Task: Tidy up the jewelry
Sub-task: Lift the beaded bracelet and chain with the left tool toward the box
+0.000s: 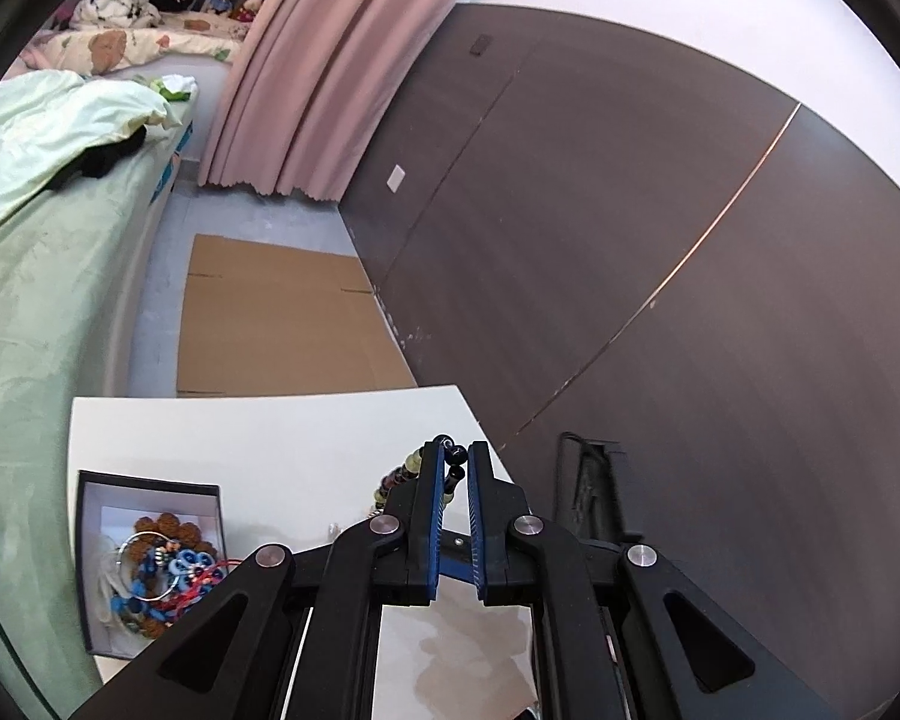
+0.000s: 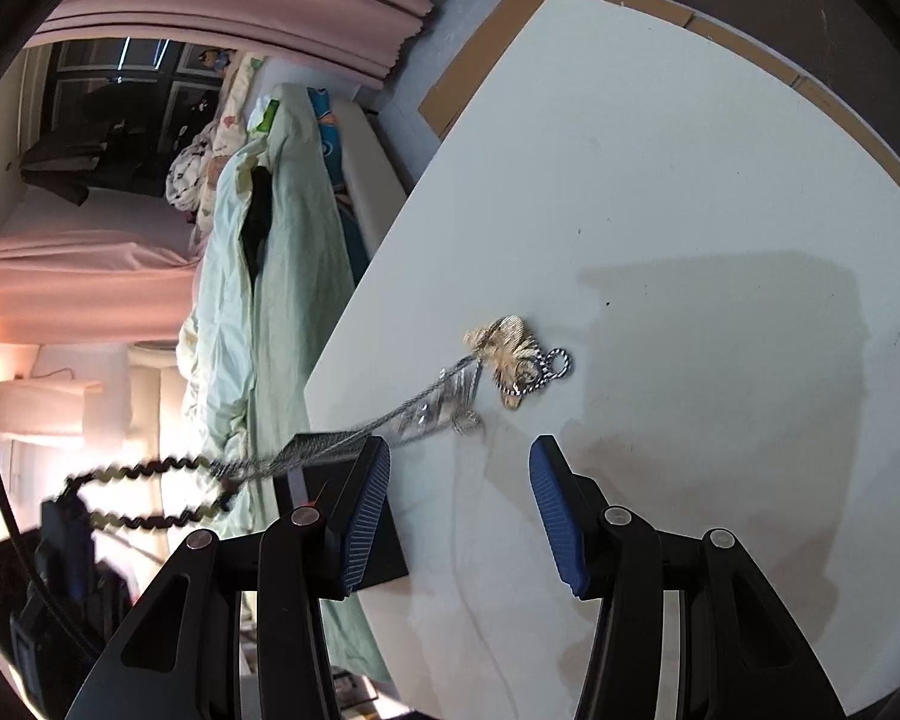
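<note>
My left gripper (image 1: 455, 471) is shut on a bracelet of black and pale green beads (image 1: 399, 477), held above the white table (image 1: 270, 438). In the right wrist view the same beaded bracelet (image 2: 144, 492) hangs blurred at the left from the left gripper (image 2: 66, 498). Thin silver chains (image 2: 414, 414) stretch taut from it to a tangle of gold and silver jewelry (image 2: 513, 354) lying on the table (image 2: 660, 150). My right gripper (image 2: 459, 480) hovers open just in front of that tangle, with nothing between its fingers.
An open black box (image 1: 150, 558) holding several bracelets and rings sits at the table's left side. A black lid-like piece (image 1: 594, 492) stands at the right. A bed with green bedding (image 1: 42, 300), flat cardboard (image 1: 282, 318) on the floor and a dark wall (image 1: 630, 240) surround the table.
</note>
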Available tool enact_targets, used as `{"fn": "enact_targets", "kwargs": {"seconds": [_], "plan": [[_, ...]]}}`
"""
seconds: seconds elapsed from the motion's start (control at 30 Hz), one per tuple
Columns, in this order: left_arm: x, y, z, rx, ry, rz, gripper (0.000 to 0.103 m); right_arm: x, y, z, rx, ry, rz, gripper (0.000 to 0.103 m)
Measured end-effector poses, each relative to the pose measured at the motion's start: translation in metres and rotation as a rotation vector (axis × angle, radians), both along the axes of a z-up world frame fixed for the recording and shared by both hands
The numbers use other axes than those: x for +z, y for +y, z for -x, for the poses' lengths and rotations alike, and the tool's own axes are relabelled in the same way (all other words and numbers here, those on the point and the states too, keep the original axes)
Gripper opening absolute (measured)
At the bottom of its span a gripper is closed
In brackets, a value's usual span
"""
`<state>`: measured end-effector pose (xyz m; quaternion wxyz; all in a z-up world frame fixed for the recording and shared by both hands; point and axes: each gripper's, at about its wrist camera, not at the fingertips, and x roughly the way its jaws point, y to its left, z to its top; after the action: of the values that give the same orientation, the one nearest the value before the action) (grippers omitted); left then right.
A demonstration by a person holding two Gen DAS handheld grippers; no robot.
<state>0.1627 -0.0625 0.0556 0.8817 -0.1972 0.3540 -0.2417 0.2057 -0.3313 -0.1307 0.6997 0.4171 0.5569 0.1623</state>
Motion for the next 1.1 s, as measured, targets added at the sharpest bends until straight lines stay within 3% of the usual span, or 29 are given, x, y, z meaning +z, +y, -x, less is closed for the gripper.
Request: {"fn": "enact_targets", "kwargs": {"seconds": [0.2, 0.4, 0.7, 1.1], "plan": [[0.012, 0.008, 0.013, -0.004, -0.026, 0.02, 0.007, -0.011, 0.02, 0.0, 0.02, 0.028, -0.075, 0.051], [0.03, 0.024, 0.027, 0.017, -0.07, 0.048, 0.007, -0.013, 0.029, 0.002, 0.021, 0.041, 0.019, 0.051], [0.057, 0.034, 0.039, 0.025, -0.131, 0.082, 0.007, -0.012, 0.044, 0.002, 0.048, 0.035, 0.072, 0.051], [0.084, 0.035, 0.045, 0.041, -0.181, 0.061, 0.007, -0.008, 0.06, 0.004, 0.098, 0.017, 0.029, 0.051]]}}
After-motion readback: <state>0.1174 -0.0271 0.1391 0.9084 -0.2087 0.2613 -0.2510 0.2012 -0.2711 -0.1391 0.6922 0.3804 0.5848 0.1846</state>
